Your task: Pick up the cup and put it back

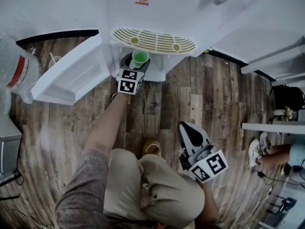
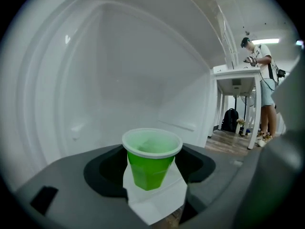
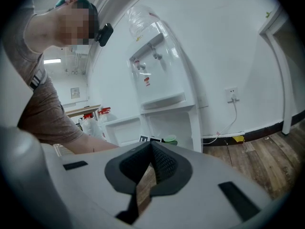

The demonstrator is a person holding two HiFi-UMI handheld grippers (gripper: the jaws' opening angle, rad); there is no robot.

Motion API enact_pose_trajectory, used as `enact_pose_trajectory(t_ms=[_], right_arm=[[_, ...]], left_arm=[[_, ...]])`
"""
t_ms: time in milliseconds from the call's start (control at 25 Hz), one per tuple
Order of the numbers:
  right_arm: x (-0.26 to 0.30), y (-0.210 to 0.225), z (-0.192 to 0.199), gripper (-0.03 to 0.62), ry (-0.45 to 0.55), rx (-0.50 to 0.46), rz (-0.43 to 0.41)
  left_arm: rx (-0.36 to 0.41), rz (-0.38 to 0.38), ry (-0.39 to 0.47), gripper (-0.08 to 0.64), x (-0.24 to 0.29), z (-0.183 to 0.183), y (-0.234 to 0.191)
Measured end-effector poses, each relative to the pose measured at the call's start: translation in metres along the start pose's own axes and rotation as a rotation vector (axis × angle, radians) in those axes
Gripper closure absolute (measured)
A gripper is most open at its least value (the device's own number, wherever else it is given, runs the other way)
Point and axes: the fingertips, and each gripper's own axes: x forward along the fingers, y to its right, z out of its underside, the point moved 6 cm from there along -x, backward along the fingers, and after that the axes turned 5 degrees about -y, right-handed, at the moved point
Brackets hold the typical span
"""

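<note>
Dark grey jaws of the left gripper (image 2: pixel 151 180) are clamped on the small green plastic cup with a white rim (image 2: pixel 151 161), which is held upright, mouth up, its long axis vertical, inside the open lower recess of the white water dispenser (image 1: pixel 152 13), under the cream slotted drip tray (image 1: pixel 155 41). Its resting place is judged to lie straight below. Well apart, over the wooden plank floor (image 1: pixel 214 99), the right gripper (image 3: pixel 151 149) is closed on nothing
</note>
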Motion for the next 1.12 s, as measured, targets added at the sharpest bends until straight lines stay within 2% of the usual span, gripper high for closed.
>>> enact_pose_trajectory(t_ms=[240, 640, 880, 1120], right_arm=[[-0.001, -0.004, -0.001, 0.591, 0.016, -0.005, 0.012], [0.014, -0.009, -0.003, 0.591, 0.019, -0.016, 0.025], [0.019, -0.008, -0.008, 0.592, 0.028, -0.027, 0.049], [0.021, -0.008, -0.008, 0.592, 0.043, -0.009, 0.065]], left_arm=[[0.02, 0.041, 0.033, 0.25, -0.048, -0.024, 0.007], [0.056, 0.104, 0.031, 0.252, -0.126, -0.057, 0.021], [0.037, 0.138, 0.044, 0.252, -0.175, -0.075, 0.028], [0.053, 0.169, 0.054, 0.255, -0.221, -0.088, 0.034]])
